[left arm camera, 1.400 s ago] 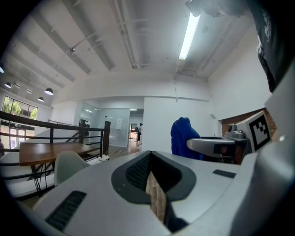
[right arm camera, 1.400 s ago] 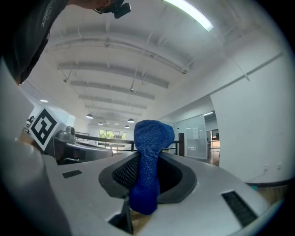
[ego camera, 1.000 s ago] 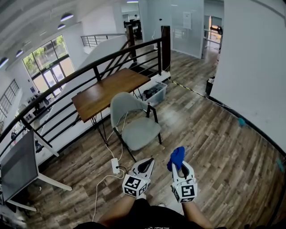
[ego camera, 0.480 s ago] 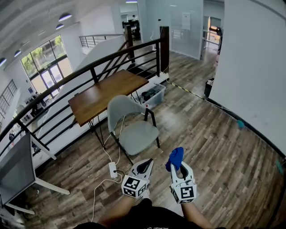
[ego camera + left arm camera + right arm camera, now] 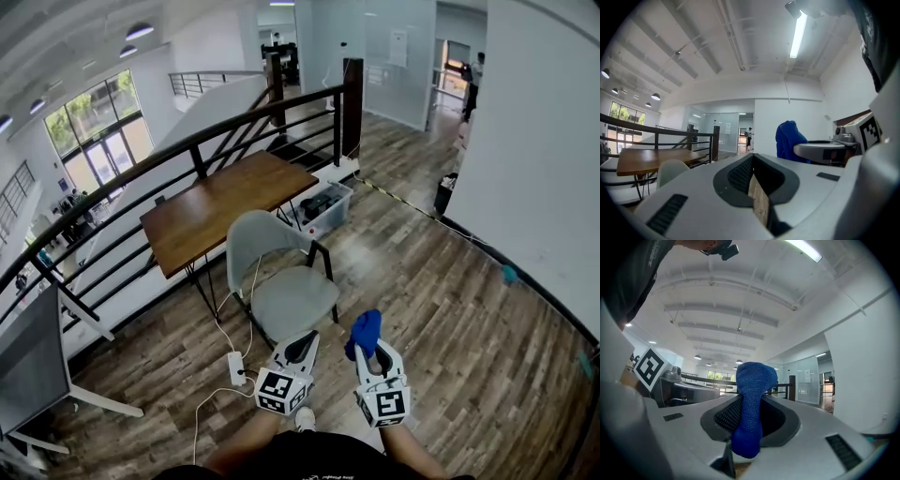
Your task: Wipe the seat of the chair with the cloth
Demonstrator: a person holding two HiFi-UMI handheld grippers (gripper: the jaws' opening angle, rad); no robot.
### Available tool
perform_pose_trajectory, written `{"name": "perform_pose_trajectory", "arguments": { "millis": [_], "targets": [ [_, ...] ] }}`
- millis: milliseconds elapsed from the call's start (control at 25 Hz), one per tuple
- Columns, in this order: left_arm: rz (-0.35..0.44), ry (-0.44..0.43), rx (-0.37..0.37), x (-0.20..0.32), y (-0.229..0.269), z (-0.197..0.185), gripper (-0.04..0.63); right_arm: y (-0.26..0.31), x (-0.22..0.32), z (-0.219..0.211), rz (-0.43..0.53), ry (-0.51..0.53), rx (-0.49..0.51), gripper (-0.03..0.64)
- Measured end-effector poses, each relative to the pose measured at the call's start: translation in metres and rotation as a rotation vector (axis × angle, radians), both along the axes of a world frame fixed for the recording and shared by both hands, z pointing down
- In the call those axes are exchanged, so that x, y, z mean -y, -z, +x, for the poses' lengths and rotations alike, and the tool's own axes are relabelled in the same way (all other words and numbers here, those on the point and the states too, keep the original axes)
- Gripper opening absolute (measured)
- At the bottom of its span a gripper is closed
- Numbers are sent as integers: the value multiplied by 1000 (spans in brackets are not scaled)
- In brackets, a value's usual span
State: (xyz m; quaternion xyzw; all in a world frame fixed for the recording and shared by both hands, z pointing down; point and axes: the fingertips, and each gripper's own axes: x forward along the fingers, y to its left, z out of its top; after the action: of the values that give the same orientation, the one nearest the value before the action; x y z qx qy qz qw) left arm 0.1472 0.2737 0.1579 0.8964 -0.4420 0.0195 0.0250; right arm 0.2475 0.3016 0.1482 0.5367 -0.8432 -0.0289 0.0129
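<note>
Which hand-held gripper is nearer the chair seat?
Left. The left hand-held gripper hovers at the front edge of the seat; the right hand-held gripper, gripping the cloth, is farther to its right.

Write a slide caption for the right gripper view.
Right hand-held gripper shut on a bunched blue cloth that sticks out past its jaws.

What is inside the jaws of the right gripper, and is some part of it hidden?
A blue cloth is clamped between the jaws of the right gripper; its bunched top stands above them. The part pressed between the jaws is covered.
</note>
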Motion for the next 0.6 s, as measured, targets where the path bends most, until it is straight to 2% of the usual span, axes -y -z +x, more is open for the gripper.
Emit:
{"name": "perform_pose_trajectory", "arguments": {
  "millis": [120,360,600],
  "targets": [
    [-4,3,1,25,0,-11,8,-2,27,-10,23,7,18,101],
    [-33,6,-3,60,-11,-30,8,-11,67,-29,-18,5,-3,101],
    [-27,-1,-16,87,-11,-50,8,-10,96,-55,-53,15,-31,101]
  ]
}}
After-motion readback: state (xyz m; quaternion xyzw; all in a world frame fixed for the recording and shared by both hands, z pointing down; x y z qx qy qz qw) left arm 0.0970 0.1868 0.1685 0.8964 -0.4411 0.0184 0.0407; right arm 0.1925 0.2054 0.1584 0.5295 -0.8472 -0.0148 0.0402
